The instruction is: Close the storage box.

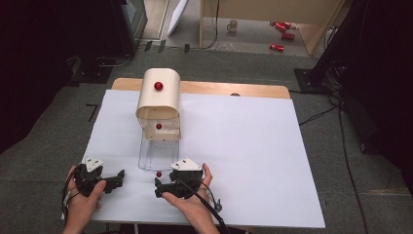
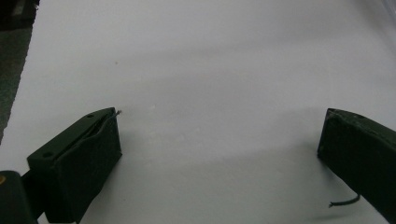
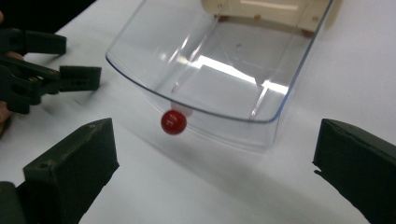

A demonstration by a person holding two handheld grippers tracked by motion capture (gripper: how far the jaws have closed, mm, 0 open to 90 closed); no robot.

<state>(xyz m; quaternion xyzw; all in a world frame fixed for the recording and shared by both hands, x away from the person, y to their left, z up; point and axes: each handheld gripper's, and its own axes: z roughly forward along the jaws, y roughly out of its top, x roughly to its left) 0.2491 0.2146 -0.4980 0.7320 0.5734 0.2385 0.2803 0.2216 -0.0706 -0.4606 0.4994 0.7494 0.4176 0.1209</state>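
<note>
A cream box [image 1: 158,97] with a rounded top and a red knob [image 1: 158,86] stands at the back left of the white table [image 1: 243,146]. A clear plastic flap [image 1: 157,155] lies opened out in front of it. Its small red knob [image 1: 159,174] hangs at the near edge. My right gripper [image 1: 157,187] is open just short of that knob. In the right gripper view the knob [image 3: 173,122] sits below the clear flap [image 3: 210,70], between and beyond my open right gripper [image 3: 215,149]. My left gripper [image 1: 118,178] is open over bare table [image 2: 210,56], with nothing between its fingers [image 2: 88,154].
The cream box [image 3: 261,11] has a second red knob [image 1: 159,126] on its lower front. My left gripper [image 3: 81,60] lies left of the flap in the right gripper view. On the floor beyond the table are red cans [image 1: 282,34] and a mug [image 1: 233,25].
</note>
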